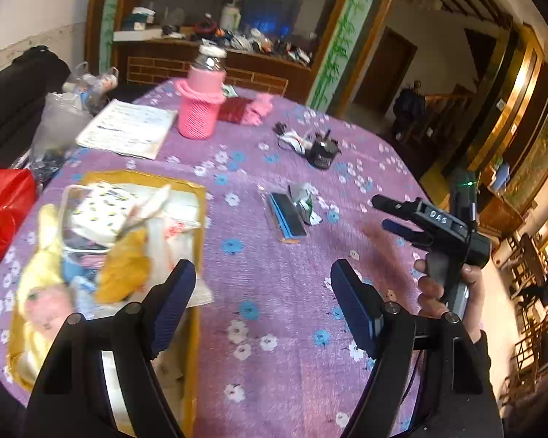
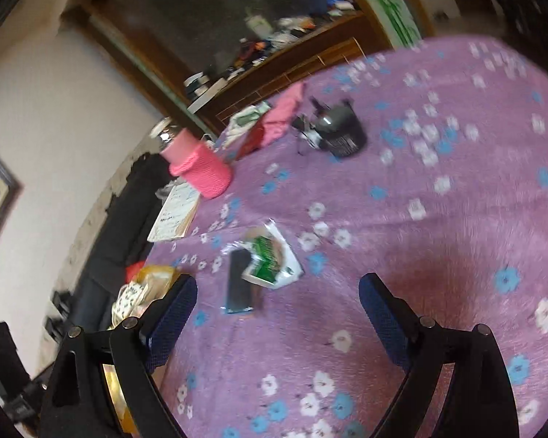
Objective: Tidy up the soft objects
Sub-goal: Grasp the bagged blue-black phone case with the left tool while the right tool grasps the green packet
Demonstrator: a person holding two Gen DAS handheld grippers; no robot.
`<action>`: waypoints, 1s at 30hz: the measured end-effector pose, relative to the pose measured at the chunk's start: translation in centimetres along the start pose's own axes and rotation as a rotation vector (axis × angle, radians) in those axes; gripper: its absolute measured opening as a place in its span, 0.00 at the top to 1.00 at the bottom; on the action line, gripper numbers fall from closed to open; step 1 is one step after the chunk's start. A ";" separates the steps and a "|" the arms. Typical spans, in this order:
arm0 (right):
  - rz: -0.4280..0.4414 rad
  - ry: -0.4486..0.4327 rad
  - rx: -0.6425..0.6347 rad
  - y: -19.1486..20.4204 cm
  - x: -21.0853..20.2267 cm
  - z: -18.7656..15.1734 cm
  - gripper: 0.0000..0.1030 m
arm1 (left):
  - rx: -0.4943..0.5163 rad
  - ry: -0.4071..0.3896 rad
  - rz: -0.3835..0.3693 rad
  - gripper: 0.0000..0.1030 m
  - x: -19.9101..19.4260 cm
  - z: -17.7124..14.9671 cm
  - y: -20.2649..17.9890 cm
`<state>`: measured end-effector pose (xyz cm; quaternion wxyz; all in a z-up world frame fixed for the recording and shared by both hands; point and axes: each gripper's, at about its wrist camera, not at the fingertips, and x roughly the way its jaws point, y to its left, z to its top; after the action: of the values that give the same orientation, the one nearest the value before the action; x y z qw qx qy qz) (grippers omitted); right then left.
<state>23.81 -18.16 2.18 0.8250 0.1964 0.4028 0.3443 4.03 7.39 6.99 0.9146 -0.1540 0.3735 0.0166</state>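
Soft things lie piled on a gold box (image 1: 197, 219) at the table's left: a yellow plush doll (image 1: 40, 292), an orange-yellow soft piece (image 1: 124, 266) and a white patterned pouch (image 1: 98, 211). A pink cloth (image 1: 259, 109) lies at the far side beside a bottle in a pink knitted sleeve (image 1: 199, 109). My left gripper (image 1: 263, 292) stands open over the purple flowered tablecloth (image 1: 274, 262), just right of the box, with nothing between its fingers. My right gripper (image 2: 279, 310) is open and empty too, above bare cloth. The left wrist view shows that right gripper (image 1: 383, 214) at the right, held by a hand (image 1: 442, 284).
Mid-table lie a blue-edged black block (image 1: 288, 215) and a green and white packet (image 2: 270, 255). A black round device (image 1: 323, 151) with cables sits further back, papers (image 1: 128, 127) at the far left. A red bag (image 1: 3, 208) and plastic bags hang off the left edge.
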 end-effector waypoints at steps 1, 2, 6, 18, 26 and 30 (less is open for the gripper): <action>0.006 0.011 0.020 -0.5 0.5 -0.3 0.11 | 0.000 0.015 0.000 0.26 0.7 0.0 -0.2; 0.000 0.037 0.035 -0.9 1.2 -0.6 0.12 | 0.001 0.030 -0.003 0.26 1.4 0.1 -0.5; -0.029 0.068 -0.010 0.5 1.9 -0.5 0.13 | 0.000 0.060 -0.005 0.26 3.6 0.1 -1.4; -0.143 0.261 -0.055 4.7 13.9 2.8 0.72 | 0.004 0.084 -0.012 0.26 3.3 -1.1 -0.8; -0.072 0.122 0.008 2.1 6.6 1.8 0.73 | 0.061 0.148 0.004 0.26 8.9 1.3 -3.6; -0.024 0.071 0.113 -1.5 4.5 1.7 0.73 | 0.073 0.237 0.024 0.26 14.1 2.7 -5.5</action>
<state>27.73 -15.96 -0.11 0.8019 0.2251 0.4531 0.3178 16.87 1.72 0.59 0.8688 -0.1171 0.4810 -0.0043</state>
